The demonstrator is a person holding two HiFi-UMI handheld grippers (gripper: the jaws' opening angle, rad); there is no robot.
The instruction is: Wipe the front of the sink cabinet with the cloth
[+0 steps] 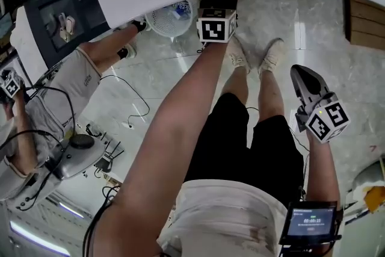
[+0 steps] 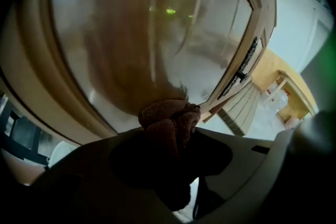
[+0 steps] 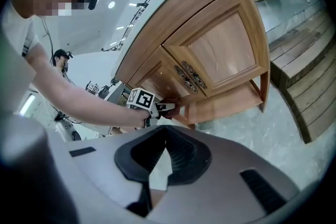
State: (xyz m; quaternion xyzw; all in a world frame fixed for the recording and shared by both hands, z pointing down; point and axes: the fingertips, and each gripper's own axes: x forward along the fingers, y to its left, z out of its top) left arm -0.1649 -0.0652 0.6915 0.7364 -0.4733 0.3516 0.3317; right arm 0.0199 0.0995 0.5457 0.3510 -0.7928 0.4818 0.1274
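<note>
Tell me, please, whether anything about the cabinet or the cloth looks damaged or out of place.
Nothing stands out. The cabinet doors look shut and level. The left gripper holds the brown cloth bunched at the cabinet front; the right gripper hangs shut and empty, away from it.

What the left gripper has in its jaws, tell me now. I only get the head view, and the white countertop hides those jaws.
Observer: The left gripper is shut on a bunched brown cloth.
Operator: Now say where that cloth is on the cabinet.
Observer: It is low on the sink cabinet, at the bottom of a glossy wooden door panel. I cannot tell whether it is actually touching the wood.
</note>
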